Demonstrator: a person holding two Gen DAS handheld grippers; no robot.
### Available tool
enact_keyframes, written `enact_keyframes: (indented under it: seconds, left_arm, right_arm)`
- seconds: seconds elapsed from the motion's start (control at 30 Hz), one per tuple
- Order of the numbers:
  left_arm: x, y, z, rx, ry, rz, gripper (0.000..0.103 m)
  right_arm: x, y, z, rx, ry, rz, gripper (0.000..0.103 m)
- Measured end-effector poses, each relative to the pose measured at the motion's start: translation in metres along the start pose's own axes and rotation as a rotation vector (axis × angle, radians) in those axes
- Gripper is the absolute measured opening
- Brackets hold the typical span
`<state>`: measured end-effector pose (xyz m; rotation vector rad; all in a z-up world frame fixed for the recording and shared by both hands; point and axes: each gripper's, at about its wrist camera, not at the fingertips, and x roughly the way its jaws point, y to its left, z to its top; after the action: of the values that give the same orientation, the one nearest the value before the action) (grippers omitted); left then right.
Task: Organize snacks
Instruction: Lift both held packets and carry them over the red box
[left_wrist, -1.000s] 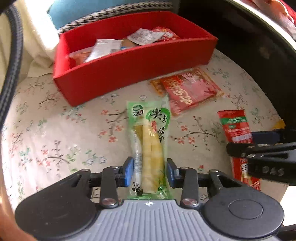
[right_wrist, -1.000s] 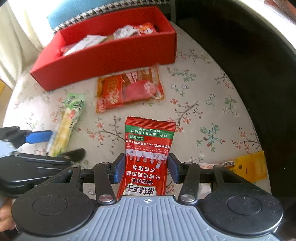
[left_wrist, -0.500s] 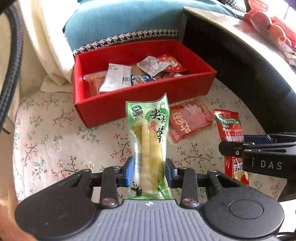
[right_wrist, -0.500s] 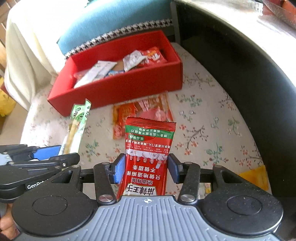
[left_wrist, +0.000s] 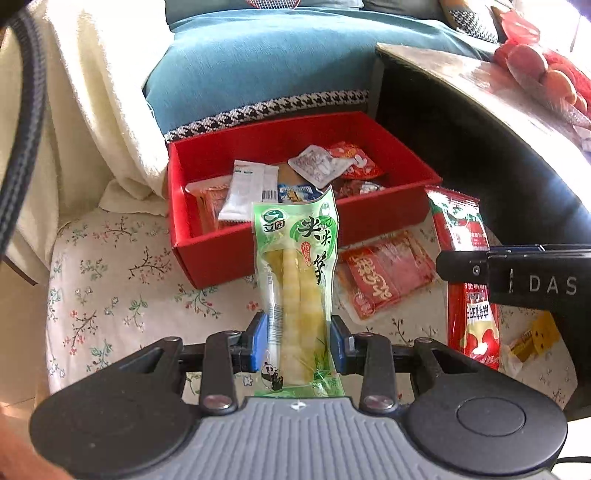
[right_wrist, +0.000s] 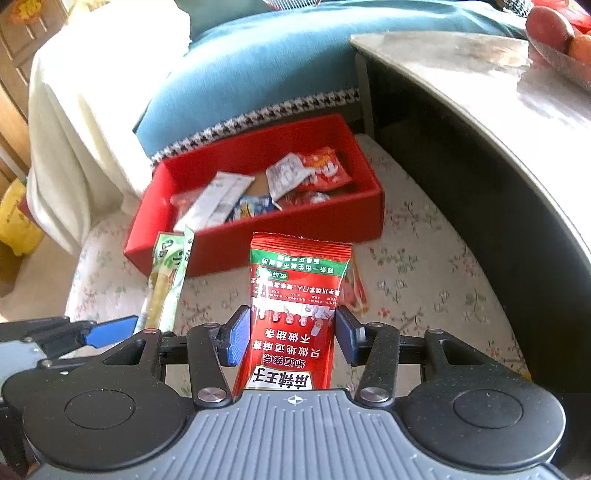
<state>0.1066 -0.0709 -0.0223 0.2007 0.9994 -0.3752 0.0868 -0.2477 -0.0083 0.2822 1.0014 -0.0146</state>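
My left gripper (left_wrist: 298, 341) is shut on a green pack of bamboo shoots (left_wrist: 299, 280), held upright above the floral cushion. My right gripper (right_wrist: 291, 336) is shut on a red spicy-strip packet (right_wrist: 295, 314), also lifted. Behind both stands the red box (left_wrist: 229, 254) (right_wrist: 332, 225) with several snack packets inside. A flat red-orange packet (left_wrist: 384, 273) lies on the cushion in front of the box; in the right wrist view only its edge (right_wrist: 356, 286) shows behind the held packet. In each wrist view the other gripper appears at the side with its snack, the bamboo pack (right_wrist: 166, 280) and the red packet (left_wrist: 465, 266).
A small yellow packet (left_wrist: 535, 338) lies at the cushion's right edge. A dark table (right_wrist: 480, 103) with a glossy top rises on the right. A blue cushion (left_wrist: 258, 62) and a cream blanket (left_wrist: 92, 110) lie behind the box.
Both grippers have risen with their packets, and both views have tilted up, so the box's inside, the sofa and the tabletop now show. Grips are unchanged.
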Motion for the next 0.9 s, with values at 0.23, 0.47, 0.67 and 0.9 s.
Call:
enact_keyframes:
  seconds: [0.23, 0.47, 0.67, 0.9]
  left_arm:
    - [-0.002, 0.001, 0.009, -0.007, -0.023, 0.009, 0.029]
    - [-0.003, 0.002, 0.022, -0.016, -0.046, 0.022, 0.029]
    - [-0.001, 0.006, 0.038, -0.030, -0.068, 0.031, 0.029]
    - [0.004, 0.016, 0.053, -0.049, -0.078, 0.044, 0.029]
  right_arm:
    - [-0.003, 0.006, 0.013, -0.003, -0.033, 0.008, 0.056]
    - [-0.003, 0.011, 0.026, -0.004, -0.058, 0.014, 0.056]
    - [-0.002, 0.011, 0.043, 0.007, -0.083, 0.020, 0.056]
    - [0.005, 0.017, 0.063, 0.008, -0.107, 0.033, 0.056]
